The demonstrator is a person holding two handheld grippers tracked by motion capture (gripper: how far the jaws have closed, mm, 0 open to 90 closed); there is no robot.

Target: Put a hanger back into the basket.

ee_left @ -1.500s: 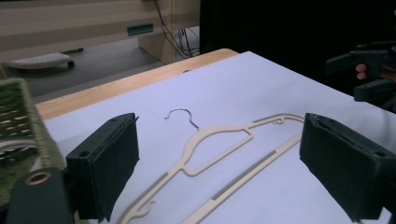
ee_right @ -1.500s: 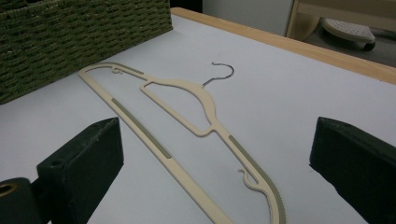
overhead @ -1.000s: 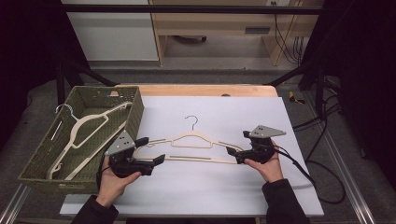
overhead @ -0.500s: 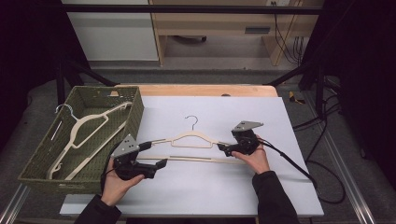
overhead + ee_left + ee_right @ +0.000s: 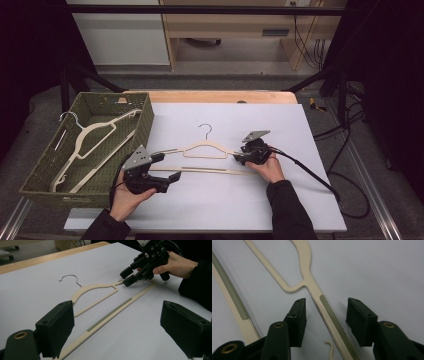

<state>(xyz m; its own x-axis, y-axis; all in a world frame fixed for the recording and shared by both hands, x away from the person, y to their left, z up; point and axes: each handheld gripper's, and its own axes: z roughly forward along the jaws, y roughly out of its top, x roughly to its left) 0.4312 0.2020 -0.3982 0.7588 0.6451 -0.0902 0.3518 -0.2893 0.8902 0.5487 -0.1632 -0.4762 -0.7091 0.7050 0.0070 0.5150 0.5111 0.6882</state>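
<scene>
Cream hanger: flat on the white table, metal hook pointing away from the person.

Right gripper: jaws half open, just been closing; the hanger's ribbed shoulder arm lies between the pads, not yet pinched.

Left gripper: jaws wide, holding nothing, over the hanger's opposite end; long bar passes beneath.

Green basket: beside the left gripper, holding more hangers.

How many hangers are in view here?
2, possibly more. One hanger lies flat on the white table between the two grippers; another hanger rests in the green basket at the left, where more may be hidden.
</scene>
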